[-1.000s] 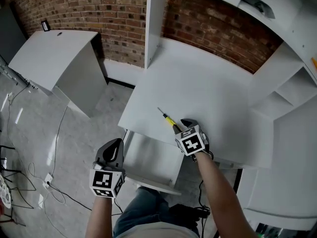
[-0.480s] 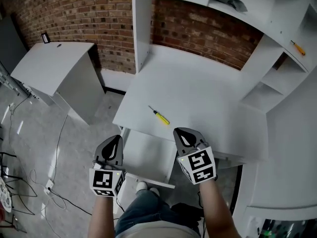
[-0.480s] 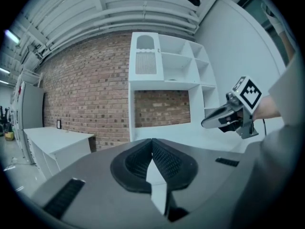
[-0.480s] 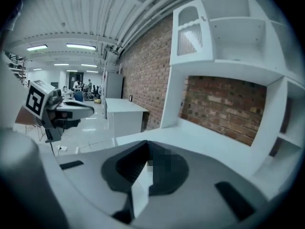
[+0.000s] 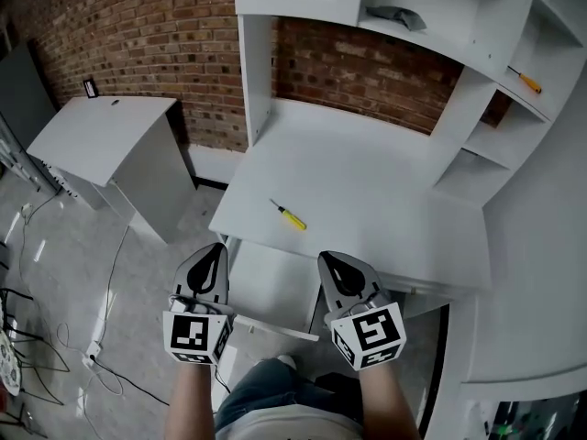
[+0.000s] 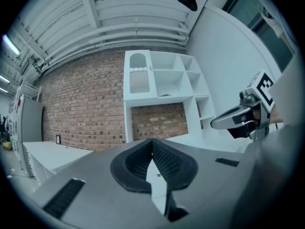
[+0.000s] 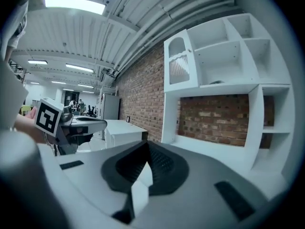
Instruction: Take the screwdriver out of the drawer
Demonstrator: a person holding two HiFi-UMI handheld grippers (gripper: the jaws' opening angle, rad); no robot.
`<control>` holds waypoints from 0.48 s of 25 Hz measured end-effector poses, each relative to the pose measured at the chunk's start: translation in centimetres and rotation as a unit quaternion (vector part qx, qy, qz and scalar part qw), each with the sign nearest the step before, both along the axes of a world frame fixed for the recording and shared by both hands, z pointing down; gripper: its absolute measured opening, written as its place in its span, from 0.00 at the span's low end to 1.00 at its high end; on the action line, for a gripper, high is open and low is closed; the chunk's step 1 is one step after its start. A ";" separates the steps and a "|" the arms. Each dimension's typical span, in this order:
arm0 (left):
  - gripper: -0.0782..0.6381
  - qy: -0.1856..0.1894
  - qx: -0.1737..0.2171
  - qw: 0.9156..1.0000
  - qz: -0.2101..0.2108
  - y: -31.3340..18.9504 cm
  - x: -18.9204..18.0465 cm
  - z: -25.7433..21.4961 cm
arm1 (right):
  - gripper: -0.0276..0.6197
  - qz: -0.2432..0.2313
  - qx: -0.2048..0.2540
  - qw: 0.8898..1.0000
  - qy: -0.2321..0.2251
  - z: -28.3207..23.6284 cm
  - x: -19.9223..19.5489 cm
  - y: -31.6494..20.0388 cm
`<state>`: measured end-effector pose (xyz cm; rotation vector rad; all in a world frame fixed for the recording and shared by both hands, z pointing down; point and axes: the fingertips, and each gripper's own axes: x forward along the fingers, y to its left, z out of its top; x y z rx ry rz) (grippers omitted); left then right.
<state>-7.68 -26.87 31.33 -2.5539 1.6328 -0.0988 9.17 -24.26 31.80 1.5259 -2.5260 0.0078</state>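
Observation:
The screwdriver [image 5: 291, 218], yellow-handled with a thin metal shaft, lies alone on the white desk top [image 5: 367, 191] near its front left edge. Just below that edge the white drawer [image 5: 275, 291] stands pulled out. My right gripper [image 5: 328, 259] hovers over the drawer's right side, short of the desk, shut and empty. My left gripper [image 5: 217, 248] hangs beside the drawer's left side, also shut with nothing in it. In the left gripper view the pads [image 6: 152, 141] meet, and the right gripper [image 6: 238, 120] shows at the right. The right gripper view shows closed pads [image 7: 147, 143] too.
A white shelf unit [image 5: 477, 81] rises behind and right of the desk; an orange-handled screwdriver [image 5: 526, 81] and a grey object [image 5: 396, 15] lie on its shelves. A low white cabinet [image 5: 101, 136] stands at the left. Cables [image 5: 101, 337] trail over the floor.
The right gripper has let go of the screwdriver, left it on the desk, drawn back toward me and shut. Both grippers have risen.

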 end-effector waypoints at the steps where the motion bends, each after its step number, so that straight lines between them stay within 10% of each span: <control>1: 0.13 0.001 0.003 1.000 0.001 0.3 -0.1 -0.3 | 0.06 0.000 0.007 1.000 0.003 -0.4 -0.2 0.3; 12: 0.13 0.005 0.019 1.000 0.018 2.9 -1.2 -1.7 | 0.06 0.050 0.044 0.998 0.010 -2.9 0.1 3.4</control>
